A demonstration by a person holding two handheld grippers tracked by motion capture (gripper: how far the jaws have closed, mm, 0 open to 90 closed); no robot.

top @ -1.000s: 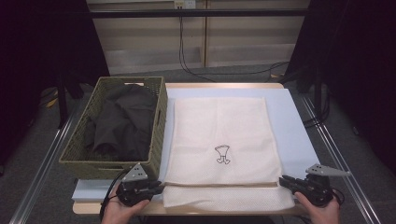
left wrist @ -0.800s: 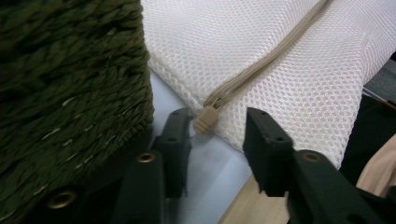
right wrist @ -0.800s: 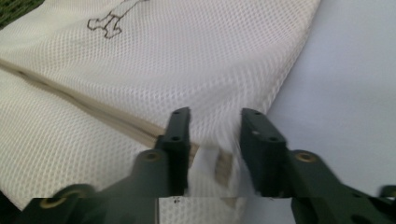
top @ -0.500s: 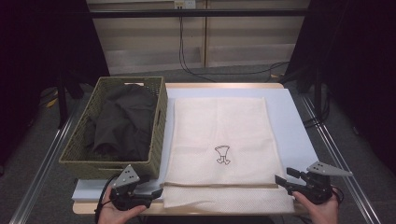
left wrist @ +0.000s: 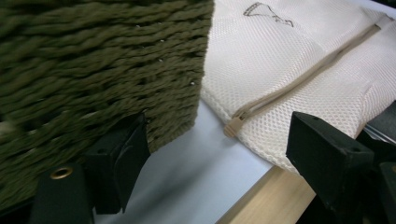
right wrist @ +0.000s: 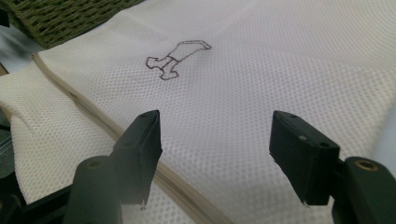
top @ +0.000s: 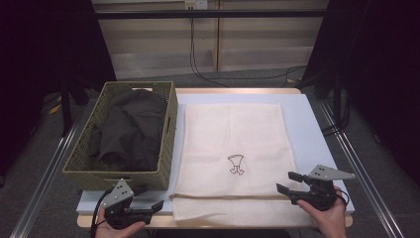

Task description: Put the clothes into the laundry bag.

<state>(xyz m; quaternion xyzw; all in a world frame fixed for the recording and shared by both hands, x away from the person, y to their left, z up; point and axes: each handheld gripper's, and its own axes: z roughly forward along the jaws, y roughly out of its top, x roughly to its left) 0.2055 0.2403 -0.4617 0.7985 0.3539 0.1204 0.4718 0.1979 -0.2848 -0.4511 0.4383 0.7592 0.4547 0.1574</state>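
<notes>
Bag [top: 233, 163] | long axis runs away from person | zipper [top: 228, 197] crosswise

No readable text, brand or number anywhere. Only mark — a small dark outline drawing on the mesh laundry bag [top: 233, 148], in its middle toward the table's near edge — a sign, no letters. Also seen in right gripper view [right wrist: 177, 58].

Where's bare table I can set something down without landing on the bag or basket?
Bare strips: right of the mesh bag to the table edge, and beyond the bag's far edge. Tight: the gap between bag and woven basket, and the near corner by the left gripper.
</notes>
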